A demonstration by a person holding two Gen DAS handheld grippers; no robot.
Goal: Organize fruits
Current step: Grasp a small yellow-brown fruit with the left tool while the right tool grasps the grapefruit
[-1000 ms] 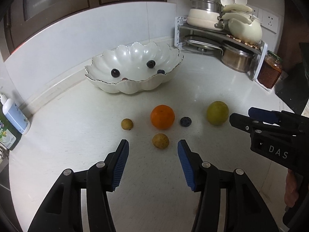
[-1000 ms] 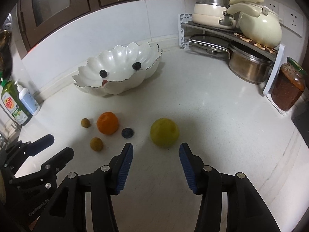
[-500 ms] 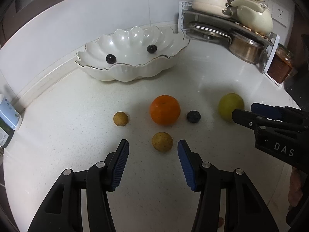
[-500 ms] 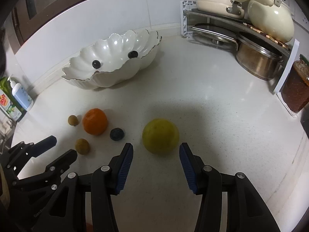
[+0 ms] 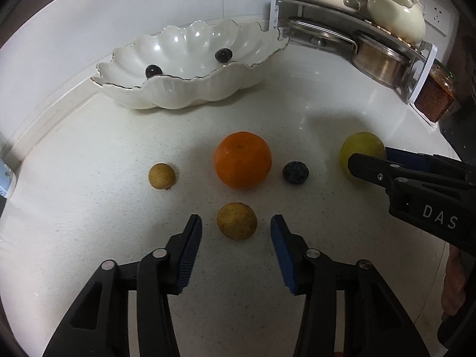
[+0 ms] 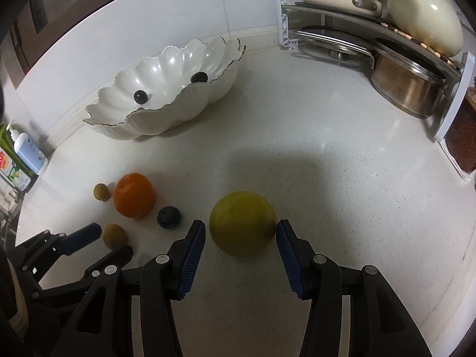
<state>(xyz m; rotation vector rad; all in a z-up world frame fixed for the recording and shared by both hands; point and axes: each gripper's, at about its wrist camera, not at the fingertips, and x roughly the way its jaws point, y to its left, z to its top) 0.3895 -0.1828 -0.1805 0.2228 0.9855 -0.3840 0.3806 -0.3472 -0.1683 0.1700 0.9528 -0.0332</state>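
Five fruits are lying on the counter [image 5: 89,208]. I am closing the left gripper [image 5: 236,226] around the small brown fruit [image 5: 236,220]; its pads are flanking it, not touching. I am holding the right gripper [image 6: 241,232] partly open astride the green fruit [image 6: 241,222], pads just beside its sides. An orange [image 5: 242,159], a blueberry [image 5: 295,172] and another brown fruit [image 5: 161,175] are sitting just beyond. Farther back, the bowl [image 5: 190,89] is holding two dark berries [image 5: 223,55]. A pot rack [image 6: 372,29] is occupying the right corner.
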